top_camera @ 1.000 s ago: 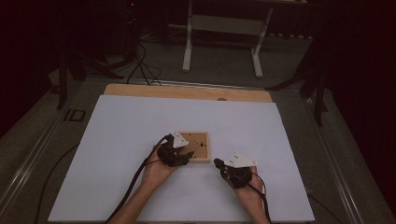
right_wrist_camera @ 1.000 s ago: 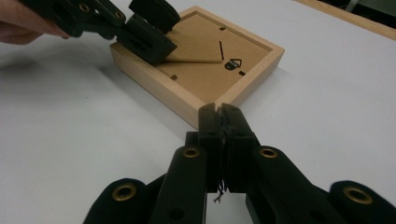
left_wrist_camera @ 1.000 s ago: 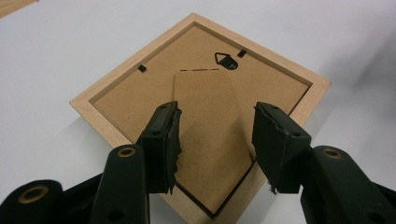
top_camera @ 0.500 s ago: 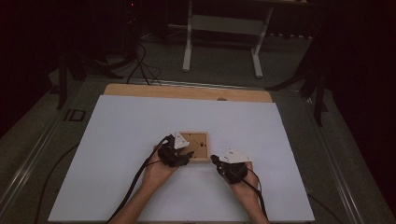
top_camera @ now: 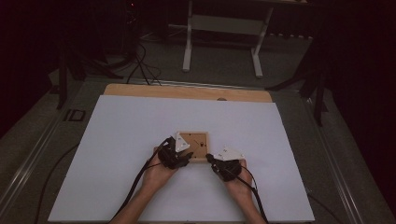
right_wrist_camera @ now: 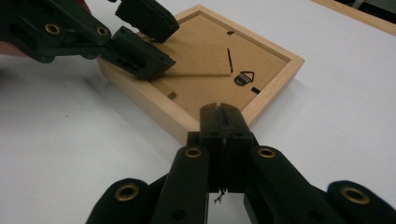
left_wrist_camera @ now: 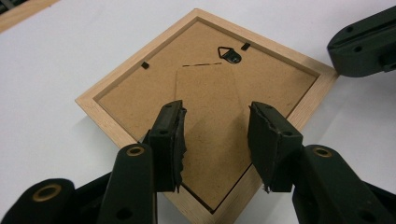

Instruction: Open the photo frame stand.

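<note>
Picture frame (top_camera: 194,145) lies face down on the white surface (top_camera: 116,154), its brown backing board (left_wrist_camera: 224,107) up, near the middle of the person's side. The left gripper (left_wrist_camera: 217,135) leans over the frame's near left corner, forearm slanting in from the bottom of the high view; its jaws stand apart above the backing board with nothing pinched between them, and they have just been closing a little. The right gripper (right_wrist_camera: 223,122) sits low just beside the frame's near right corner, its jaws clenched tight together on nothing, tips pointing at the wooden edge. Both hands rest close to the surface.
</note>
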The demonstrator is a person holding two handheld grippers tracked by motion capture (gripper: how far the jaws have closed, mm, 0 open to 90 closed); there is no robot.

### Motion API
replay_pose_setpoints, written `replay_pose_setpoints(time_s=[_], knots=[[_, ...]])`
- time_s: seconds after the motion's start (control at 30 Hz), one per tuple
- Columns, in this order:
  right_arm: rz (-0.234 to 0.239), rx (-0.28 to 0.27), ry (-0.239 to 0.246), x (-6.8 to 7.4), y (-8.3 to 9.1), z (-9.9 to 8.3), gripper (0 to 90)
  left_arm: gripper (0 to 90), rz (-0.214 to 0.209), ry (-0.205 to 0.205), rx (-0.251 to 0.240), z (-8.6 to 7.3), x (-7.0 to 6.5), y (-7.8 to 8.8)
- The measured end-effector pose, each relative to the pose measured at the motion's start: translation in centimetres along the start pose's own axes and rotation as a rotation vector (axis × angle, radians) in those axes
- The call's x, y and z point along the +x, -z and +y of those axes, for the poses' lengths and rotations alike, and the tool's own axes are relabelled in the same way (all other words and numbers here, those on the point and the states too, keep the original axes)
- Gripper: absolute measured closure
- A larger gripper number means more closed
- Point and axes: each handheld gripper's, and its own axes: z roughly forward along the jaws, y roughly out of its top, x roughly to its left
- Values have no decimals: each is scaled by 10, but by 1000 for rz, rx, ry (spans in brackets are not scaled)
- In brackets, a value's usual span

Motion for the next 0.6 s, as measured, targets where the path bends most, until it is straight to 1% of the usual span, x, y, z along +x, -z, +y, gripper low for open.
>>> replay_pose_setpoints(time_s=[0.07, 0.1, 0.2, 0.3, 0.4, 0.53, 0.57, 0.6], knots=[[3, 1, 3, 0, -1, 0, 889, 543, 22, -12, 6, 0, -1, 0], [3, 1, 4, 1, -2, -1, 889, 520, 26, -6, 4, 0, -1, -1], [5, 2, 4, 1, -3, -1, 889, 478, 14, 25, 3, -1, 3, -2], [8, -1, 2, 1, -4, -1, 889, 456, -12, 60, 6, -1, 7, -2], [6, -2, 3, 1, -5, -1, 889, 458, -25, 76, 4, -2, 9, -3], [2, -3, -5, 0, -5, -1, 889, 484, -51, 109, -2, -4, 11, -3], [1, -4, -7, 0, -5, -1, 889, 492, -58, 115, -6, -4, 11, -3], [2, -5, -8, 0, -5, -1, 890, 500, -59, 112, -6, -4, 11, -3]])
